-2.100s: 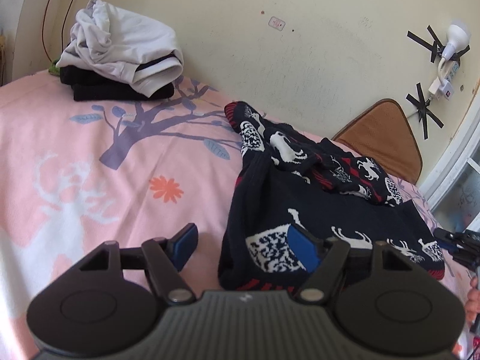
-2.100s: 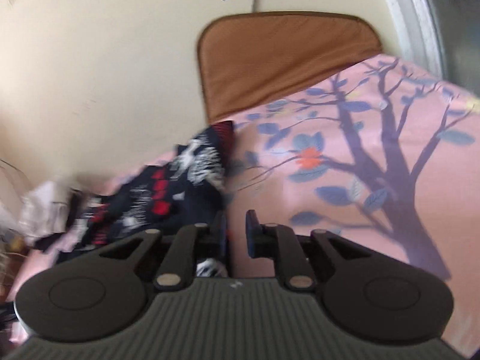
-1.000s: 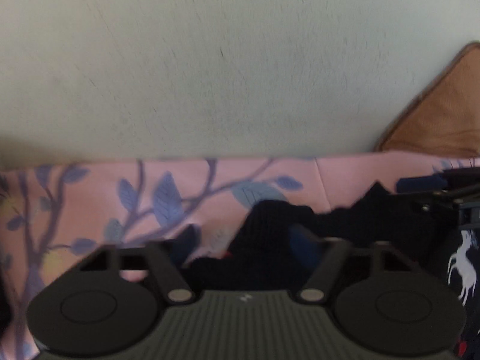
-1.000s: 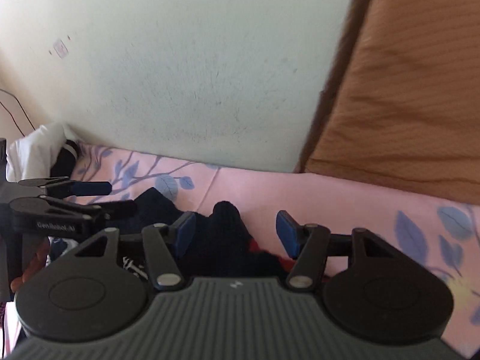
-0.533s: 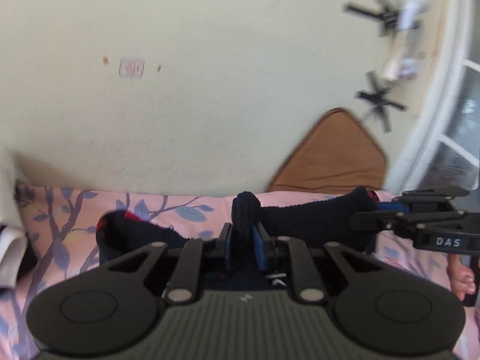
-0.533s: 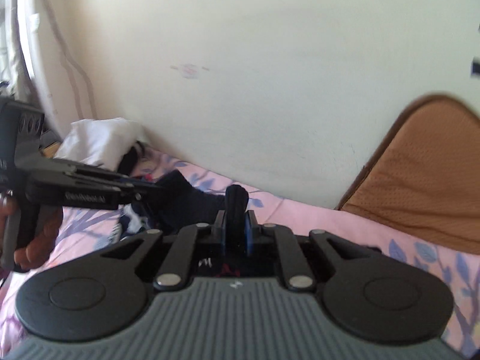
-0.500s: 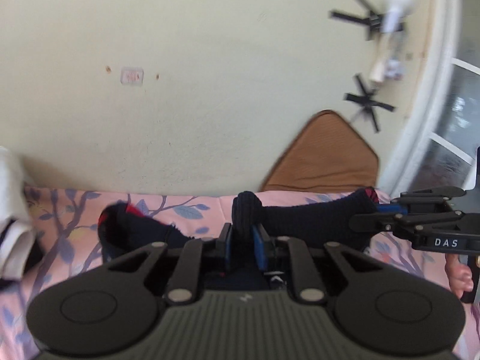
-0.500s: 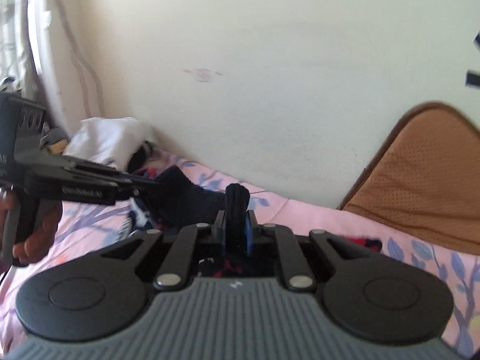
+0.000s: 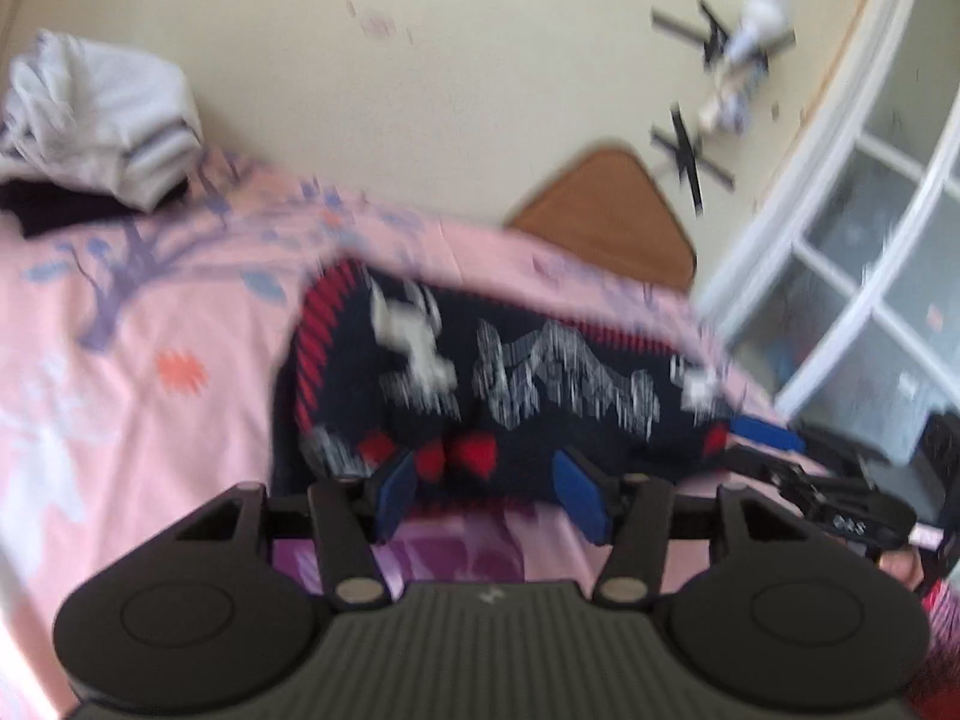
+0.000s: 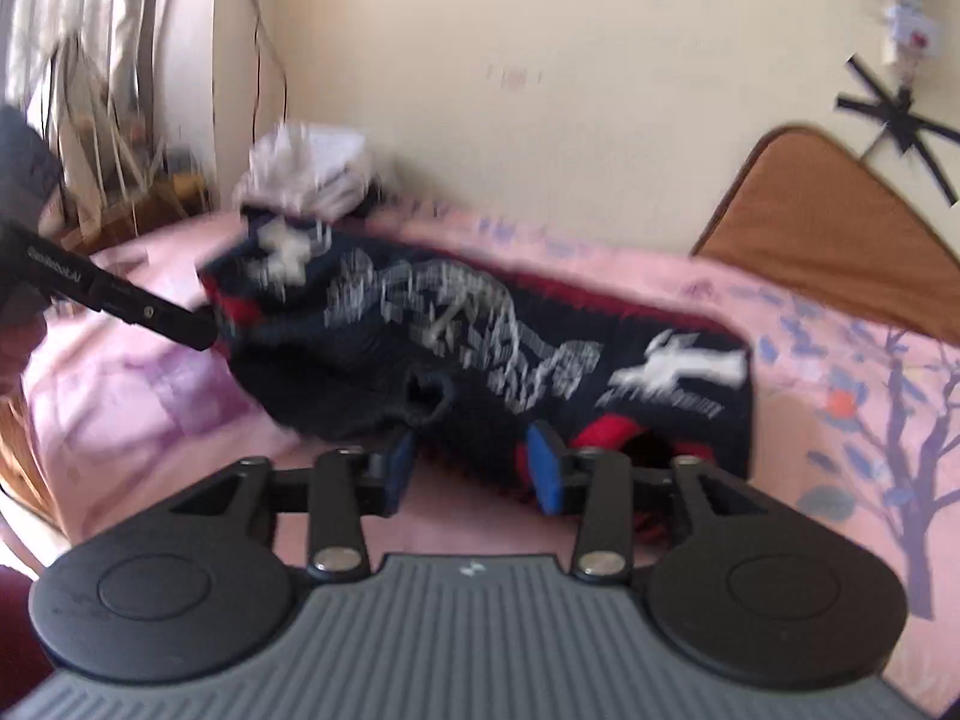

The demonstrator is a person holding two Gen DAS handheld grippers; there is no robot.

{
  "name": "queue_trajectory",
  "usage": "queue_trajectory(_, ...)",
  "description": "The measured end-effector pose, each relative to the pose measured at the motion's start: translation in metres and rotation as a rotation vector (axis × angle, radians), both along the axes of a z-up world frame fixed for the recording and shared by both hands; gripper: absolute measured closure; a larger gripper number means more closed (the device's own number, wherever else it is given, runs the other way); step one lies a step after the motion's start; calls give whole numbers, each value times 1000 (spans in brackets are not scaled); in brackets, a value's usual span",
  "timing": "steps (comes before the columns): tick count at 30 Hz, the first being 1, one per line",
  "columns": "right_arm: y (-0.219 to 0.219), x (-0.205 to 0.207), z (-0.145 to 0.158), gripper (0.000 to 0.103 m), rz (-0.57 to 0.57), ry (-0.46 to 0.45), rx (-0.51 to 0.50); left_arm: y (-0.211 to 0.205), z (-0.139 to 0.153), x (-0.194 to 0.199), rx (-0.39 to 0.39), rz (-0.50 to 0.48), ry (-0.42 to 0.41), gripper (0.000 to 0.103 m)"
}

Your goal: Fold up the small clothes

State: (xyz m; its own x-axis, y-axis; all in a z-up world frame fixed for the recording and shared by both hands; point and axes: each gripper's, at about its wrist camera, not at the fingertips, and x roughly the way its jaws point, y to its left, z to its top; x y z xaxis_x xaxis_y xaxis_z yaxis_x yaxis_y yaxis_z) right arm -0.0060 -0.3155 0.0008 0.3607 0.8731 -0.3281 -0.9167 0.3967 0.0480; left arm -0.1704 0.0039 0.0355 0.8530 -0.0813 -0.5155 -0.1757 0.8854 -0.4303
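A small navy garment (image 9: 528, 384) with white and red patterns lies folded on the pink bed sheet (image 9: 150, 330); it also shows in the right wrist view (image 10: 480, 336). My left gripper (image 9: 489, 495) is open and empty at the garment's near edge. My right gripper (image 10: 471, 471) is open and empty at its near edge too. Each gripper shows at the side of the other's view. Both frames are blurred.
A pile of white and dark folded clothes (image 9: 90, 126) sits at the far left by the wall. A brown cushion (image 9: 606, 222) leans on the wall. A window (image 9: 870, 252) is on the right. Curtains and cables (image 10: 120, 90) stand beyond the bed's left end.
Both grippers were shut on the garment's edge, holding it up. Now both are open and drawn back, and the garment lies on the bed.
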Motion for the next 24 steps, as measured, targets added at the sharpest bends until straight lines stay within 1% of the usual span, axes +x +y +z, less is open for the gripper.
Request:
queue_trajectory(2, 0, 11, 18, 52, -38, 28, 67, 9, 15, 9, -10, 19, -55, 52)
queue_trajectory(3, 4, 19, 24, 52, -56, 47, 89, 9, 19, 18, -1, 20, -73, 55)
queue_trajectory(5, 17, 30, 25, 52, -73, 93, 111, 7, 19, 45, 29, 12, -81, 55)
queue_trajectory(7, 36, 47, 15, 52, -62, 159, 90, 8, 6, 78, 54, 12, -41, 61)
queue_trajectory(8, 45, 55, 5, 52, -77, 171, 52, 13, -5, 97, 60, 29, 9, 62)
queue_trajectory(9, 58, 67, -6, 53, -116, 156, -6, 16, -19, 112, 79, 51, 57, 67)
queue_trajectory(10, 68, 81, -21, 56, -179, 136, -80, 21, -33, 124, 100, 85, 99, 78)
queue_trajectory(11, 71, 95, -33, 70, -200, 123, -83, 27, -39, 129, 112, 110, 76, 78)
queue_trajectory(12, 66, 105, -37, 81, -213, 128, -43, 31, -42, 127, 115, 115, 38, 78)
queue_trajectory(13, 63, 116, -35, 85, -236, 179, -6, 35, -43, 127, 97, 127, 28, 78)
queue_trajectory(14, 64, 122, -35, 90, -265, 210, 18, 37, -45, 125, 69, 141, 18, 78)
queue_trajectory(15, 66, 124, -37, 92, -280, 211, 25, 38, -46, 122, 66, 145, 8, 77)
queue_trajectory(18, 69, 120, -37, 92, -290, 199, 14, 28, -55, 112, 147, 137, -53, 77)
queue_trajectory(19, 66, 119, -37, 92, -287, 206, 21, 26, -55, 111, 158, 136, -54, 76)
queue_trajectory(20, 63, 120, -37, 92, -280, 227, 37, 23, -54, 111, 169, 137, -52, 76)
queue_trajectory(22, 50, 117, -37, 88, -261, 277, 88, 21, -52, 112, 185, 135, -54, 75)
queue_trajectory(23, 42, 114, -34, 84, -259, 301, 117, 20, -52, 111, 189, 134, -54, 75)
queue_trajectory(24, 31, 111, -31, 74, -263, 317, 157, 20, -52, 111, 189, 132, -56, 73)
